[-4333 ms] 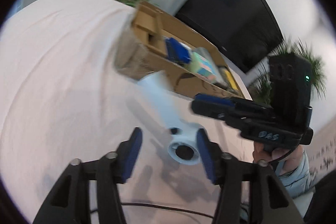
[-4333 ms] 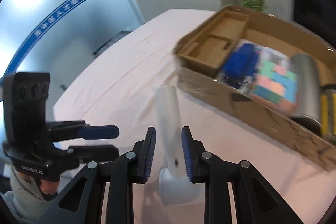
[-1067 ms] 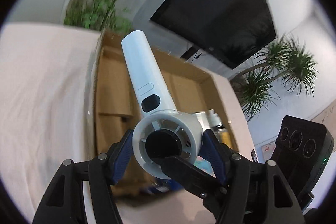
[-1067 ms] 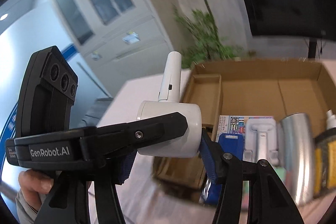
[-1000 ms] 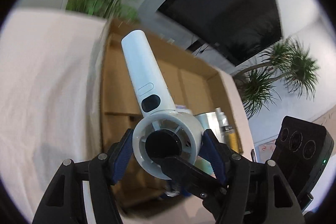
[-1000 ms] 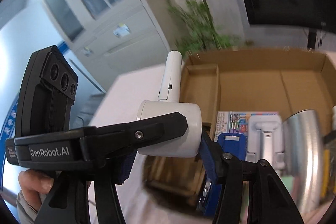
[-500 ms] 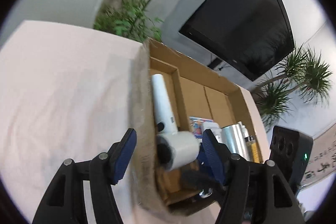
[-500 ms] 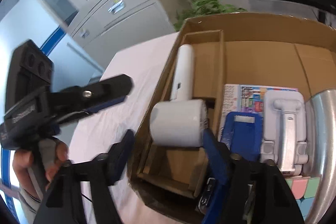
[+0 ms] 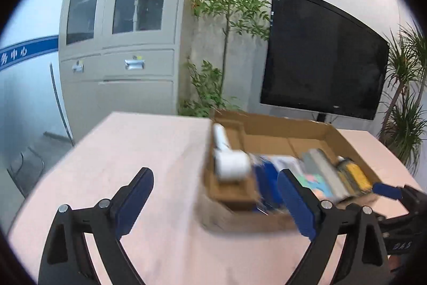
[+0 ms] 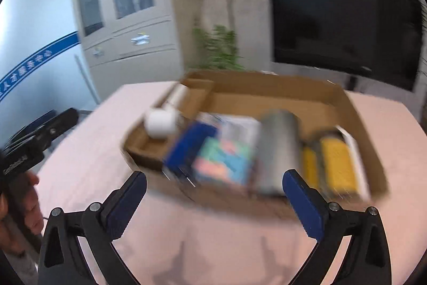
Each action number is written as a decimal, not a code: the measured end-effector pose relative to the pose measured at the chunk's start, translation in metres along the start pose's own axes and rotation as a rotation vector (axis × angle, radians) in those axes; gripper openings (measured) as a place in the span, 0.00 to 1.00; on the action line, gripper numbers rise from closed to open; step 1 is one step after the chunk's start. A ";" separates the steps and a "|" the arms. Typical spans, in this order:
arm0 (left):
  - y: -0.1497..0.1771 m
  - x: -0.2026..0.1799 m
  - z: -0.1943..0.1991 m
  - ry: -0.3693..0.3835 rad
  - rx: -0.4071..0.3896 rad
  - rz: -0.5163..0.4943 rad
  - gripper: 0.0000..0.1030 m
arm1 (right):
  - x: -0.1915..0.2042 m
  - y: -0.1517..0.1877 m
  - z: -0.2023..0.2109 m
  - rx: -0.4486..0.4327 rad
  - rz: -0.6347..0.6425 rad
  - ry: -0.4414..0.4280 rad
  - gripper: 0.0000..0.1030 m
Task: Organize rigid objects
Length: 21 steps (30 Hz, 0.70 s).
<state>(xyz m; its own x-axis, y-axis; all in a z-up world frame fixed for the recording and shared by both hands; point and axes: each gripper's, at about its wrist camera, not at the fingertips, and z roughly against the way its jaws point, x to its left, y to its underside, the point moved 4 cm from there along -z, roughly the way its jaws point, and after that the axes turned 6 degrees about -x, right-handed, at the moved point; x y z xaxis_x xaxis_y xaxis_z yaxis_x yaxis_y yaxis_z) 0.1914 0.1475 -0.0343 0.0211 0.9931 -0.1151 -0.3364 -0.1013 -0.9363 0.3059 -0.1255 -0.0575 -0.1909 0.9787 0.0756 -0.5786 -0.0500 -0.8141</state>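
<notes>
We hold the left gripper [image 9: 214,194] and right gripper [image 10: 213,198] spread wide and empty above the pink-clothed table [image 9: 160,151]. Ahead of both, the white handheld blower [image 9: 228,155] lies in the left end compartment of the open brown cardboard box [image 10: 355,114], beside a silver metal cylinder [image 10: 277,148].

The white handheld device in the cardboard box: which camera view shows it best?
The left wrist view: the white handheld device is sharper there, lying in the cardboard box's narrow left compartment. The right wrist view shows it smaller and blurred.
</notes>
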 end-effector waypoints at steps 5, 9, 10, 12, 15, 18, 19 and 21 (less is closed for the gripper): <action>0.025 -0.055 0.018 0.071 0.056 -0.022 0.91 | -0.026 0.031 0.040 -0.002 -0.012 0.039 0.99; 0.022 -0.068 0.023 0.066 0.053 -0.066 0.91 | -0.033 0.038 0.069 -0.045 0.000 0.012 0.99; 0.018 -0.064 0.016 0.065 0.061 -0.067 0.91 | -0.033 0.037 0.075 -0.048 0.003 -0.004 0.99; 0.011 -0.056 0.001 0.054 0.094 -0.065 0.91 | -0.031 0.040 0.084 -0.046 0.019 -0.044 0.99; -0.006 -0.027 -0.048 0.051 0.176 -0.052 0.91 | -0.030 0.039 0.085 -0.042 0.023 -0.100 1.00; -0.012 0.004 -0.111 0.041 0.274 -0.075 0.91 | -0.032 0.046 0.068 0.002 0.002 -0.119 0.99; -0.010 0.011 -0.130 0.043 0.307 -0.088 0.91 | -0.033 0.048 0.062 0.017 -0.007 -0.123 0.99; -0.001 0.022 -0.169 0.017 0.390 -0.135 0.87 | -0.036 0.054 0.048 0.052 -0.025 -0.130 0.99</action>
<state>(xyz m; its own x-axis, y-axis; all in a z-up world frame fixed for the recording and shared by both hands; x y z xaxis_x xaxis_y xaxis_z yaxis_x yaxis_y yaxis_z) 0.3512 0.1594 -0.0921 0.1035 0.9946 -0.0083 -0.6609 0.0625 -0.7479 0.2437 -0.1727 -0.0766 -0.2749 0.9459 0.1724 -0.6242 -0.0392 -0.7803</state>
